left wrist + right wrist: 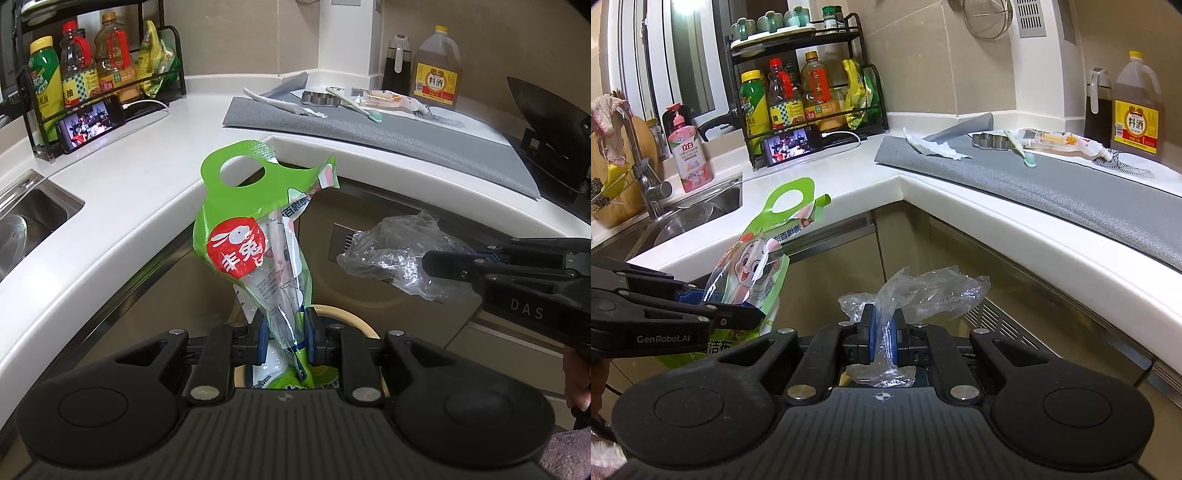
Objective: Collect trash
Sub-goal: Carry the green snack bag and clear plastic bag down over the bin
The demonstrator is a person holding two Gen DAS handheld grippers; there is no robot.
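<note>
Left gripper (286,341) clenches a green bag (255,229); right gripper (882,328) clenches crumpled clear film (923,291). Both hang below the counter (147,206) edge, over a bin (354,321).

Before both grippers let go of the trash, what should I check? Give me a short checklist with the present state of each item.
1. Left gripper shut on the green bag: ok.
2. Right gripper shut on the clear plastic wrap: ok.
3. Bin under the green bag: ok, its beige rim shows directly below.
4. Clear plastic wrap over the bin: cannot tell; it hangs to the right of the rim.
5. Both pieces clear of the countertop edge: ok.
6. Room inside the bin: cannot tell, the inside is hidden.
</note>
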